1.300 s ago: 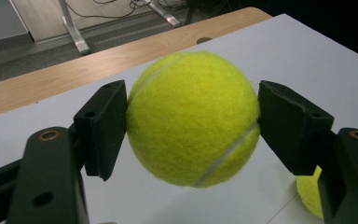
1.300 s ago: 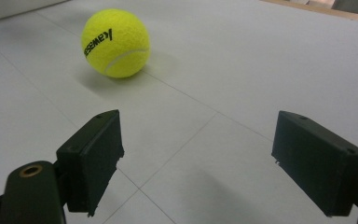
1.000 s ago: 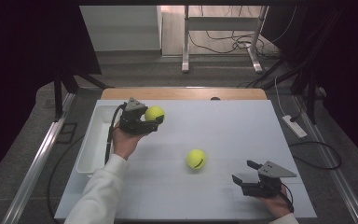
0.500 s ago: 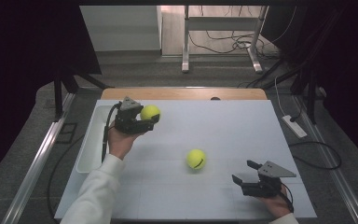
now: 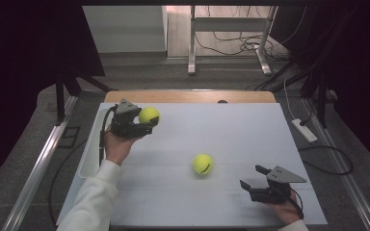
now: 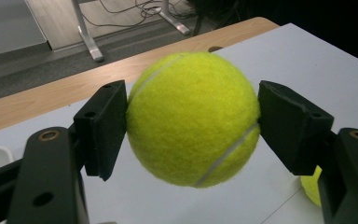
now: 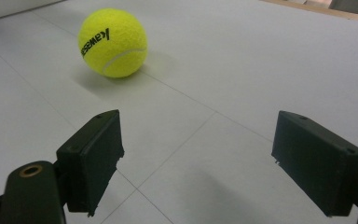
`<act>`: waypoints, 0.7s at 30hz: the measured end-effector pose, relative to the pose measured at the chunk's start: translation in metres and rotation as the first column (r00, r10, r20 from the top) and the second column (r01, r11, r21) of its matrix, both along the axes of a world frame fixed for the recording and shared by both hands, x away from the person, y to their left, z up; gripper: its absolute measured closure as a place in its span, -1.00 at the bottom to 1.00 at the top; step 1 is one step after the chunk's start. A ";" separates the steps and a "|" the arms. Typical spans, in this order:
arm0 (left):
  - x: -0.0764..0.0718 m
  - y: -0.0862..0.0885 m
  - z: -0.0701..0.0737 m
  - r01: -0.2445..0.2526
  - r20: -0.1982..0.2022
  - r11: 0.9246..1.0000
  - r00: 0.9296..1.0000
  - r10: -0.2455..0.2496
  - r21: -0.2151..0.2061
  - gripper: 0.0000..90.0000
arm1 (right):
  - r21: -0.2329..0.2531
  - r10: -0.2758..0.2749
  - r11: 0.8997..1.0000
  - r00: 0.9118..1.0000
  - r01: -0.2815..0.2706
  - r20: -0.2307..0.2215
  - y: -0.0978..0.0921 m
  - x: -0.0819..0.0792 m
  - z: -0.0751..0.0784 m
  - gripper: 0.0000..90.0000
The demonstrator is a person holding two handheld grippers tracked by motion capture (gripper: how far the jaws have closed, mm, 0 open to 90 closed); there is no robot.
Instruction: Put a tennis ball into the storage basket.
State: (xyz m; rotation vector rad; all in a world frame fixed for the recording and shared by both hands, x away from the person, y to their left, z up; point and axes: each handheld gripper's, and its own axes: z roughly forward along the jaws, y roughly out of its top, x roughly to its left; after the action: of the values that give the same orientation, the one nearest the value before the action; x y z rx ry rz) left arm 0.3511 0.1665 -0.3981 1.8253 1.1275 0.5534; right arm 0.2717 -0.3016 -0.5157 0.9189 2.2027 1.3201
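Note:
My left gripper (image 5: 147,121) is shut on a yellow tennis ball (image 5: 149,115), held above the white table's far left part. In the left gripper view that held ball (image 6: 193,116) sits squeezed between both black jaws. A second tennis ball (image 5: 203,164) lies on the table near the middle; it appears in the right gripper view (image 7: 113,42) ahead and to the left, with black lettering on it. My right gripper (image 5: 253,177) rests open at the near right of the table, apart from that ball, nothing between its jaws.
A white bin (image 5: 91,154) hangs along the table's left edge. The table's wooden far edge (image 5: 188,96) borders a floor with cables and a metal stand (image 5: 226,43). A power strip (image 5: 304,130) lies on the floor to the right.
My left gripper has carried its ball a little to the left and slightly up. The right gripper and the loose ball have stayed where they were.

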 end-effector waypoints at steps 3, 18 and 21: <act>-0.001 0.005 0.001 -0.011 0.003 1.000 1.000 0.011 0.000 -0.38 | 0.000 0.000 1.000 1.000 0.000 0.000 0.000 0.000 0.000 -0.65; -0.004 0.020 0.004 -0.042 0.012 0.999 0.999 0.042 -0.018 -0.38 | -0.001 0.000 1.000 1.000 0.000 0.001 0.000 0.000 0.000 -0.65; -0.005 0.023 0.005 -0.047 0.013 0.999 0.999 0.048 -0.014 -0.38 | -0.001 -0.001 1.000 1.000 0.001 0.001 0.000 0.000 0.000 -0.65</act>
State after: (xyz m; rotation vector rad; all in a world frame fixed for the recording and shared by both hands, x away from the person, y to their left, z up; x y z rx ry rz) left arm 0.3457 0.1896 -0.3933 1.7844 1.1657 0.5827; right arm 0.2716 -0.3016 -0.5157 0.9184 2.2023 1.3185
